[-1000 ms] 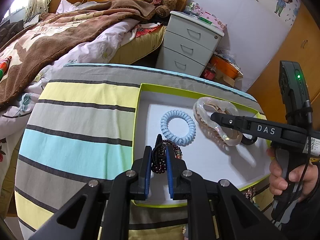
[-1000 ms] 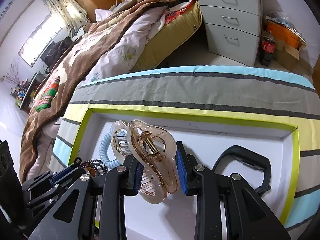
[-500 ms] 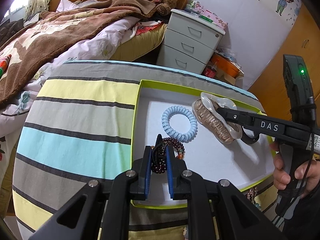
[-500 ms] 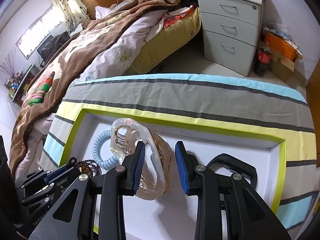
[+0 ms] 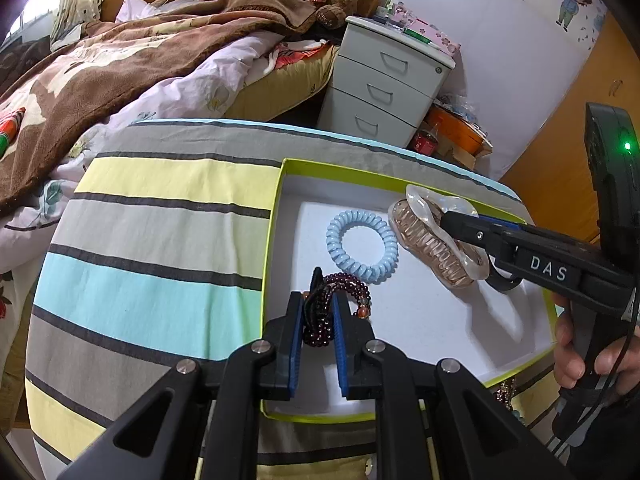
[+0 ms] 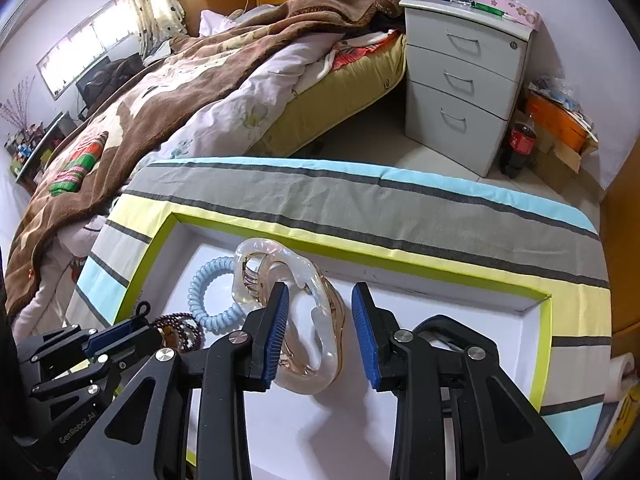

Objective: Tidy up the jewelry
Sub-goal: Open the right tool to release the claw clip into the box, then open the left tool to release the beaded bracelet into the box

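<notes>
Dark red beads first: bead bracelet point(image 5: 327, 312) pinched between the narrow-set blue pads of the left gripper point(image 5: 318, 334), hanging just over the white floor of the green-rimmed box point(image 5: 280, 184), near the corner closest to that gripper. Just ahead of those fingertips, flat on the box floor, pale blue coil hair tie point(image 5: 362, 246), touching or nearly touching the bracelet's far loop; cannot tell which. Further right, clear amber hair claw point(image 6: 296, 320) lying on the box floor between the pads of the right gripper point(image 6: 320, 334), jaws opening, the left pad close against the claw and the right pad clear of it. Beyond that gripper's right finger, a black band point(image 6: 436, 322), mostly hidden. Step in hand, by the look of it: setting the claw down. Next move probably calls for lifting the right gripper straight back without dragging the claw, then releasing the bracelet beside the hair tie.
</notes>
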`<action>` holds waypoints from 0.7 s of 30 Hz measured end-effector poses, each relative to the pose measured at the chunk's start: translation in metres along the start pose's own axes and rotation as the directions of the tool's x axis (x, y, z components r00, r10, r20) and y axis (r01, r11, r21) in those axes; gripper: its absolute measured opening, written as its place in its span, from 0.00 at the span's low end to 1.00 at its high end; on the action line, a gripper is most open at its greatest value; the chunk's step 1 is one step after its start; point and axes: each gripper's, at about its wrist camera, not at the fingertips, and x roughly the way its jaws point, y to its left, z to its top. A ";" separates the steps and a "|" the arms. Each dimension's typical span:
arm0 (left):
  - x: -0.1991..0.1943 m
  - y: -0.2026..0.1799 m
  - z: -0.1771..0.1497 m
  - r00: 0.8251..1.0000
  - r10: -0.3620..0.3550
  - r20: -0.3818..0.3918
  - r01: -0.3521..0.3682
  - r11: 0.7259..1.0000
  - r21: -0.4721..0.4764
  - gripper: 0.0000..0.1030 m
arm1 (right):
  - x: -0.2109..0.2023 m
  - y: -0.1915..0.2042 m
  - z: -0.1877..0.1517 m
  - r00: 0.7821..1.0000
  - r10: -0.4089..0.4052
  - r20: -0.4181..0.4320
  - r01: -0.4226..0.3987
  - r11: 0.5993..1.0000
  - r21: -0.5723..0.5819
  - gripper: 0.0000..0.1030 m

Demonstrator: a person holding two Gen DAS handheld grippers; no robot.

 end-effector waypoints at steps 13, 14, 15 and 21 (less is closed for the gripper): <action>-0.013 -0.010 -0.004 1.000 -0.002 0.016 0.002 1.000 0.026 0.47 | -0.027 -0.002 -0.007 0.998 -0.008 0.062 0.006 1.000 0.022 0.39; -0.014 -0.011 -0.004 1.000 0.000 0.019 0.000 1.000 0.025 0.49 | -0.029 -0.002 -0.008 0.998 -0.007 0.065 0.006 1.000 0.023 0.39; -0.016 -0.011 -0.005 1.000 0.001 0.021 -0.001 1.000 0.026 0.49 | -0.033 -0.001 -0.010 0.997 -0.009 0.071 0.007 1.000 0.025 0.39; -0.034 -0.019 -0.011 0.999 0.006 0.053 -0.009 0.999 0.048 0.52 | -0.056 0.001 -0.022 0.993 -0.005 0.115 0.001 0.999 0.037 0.39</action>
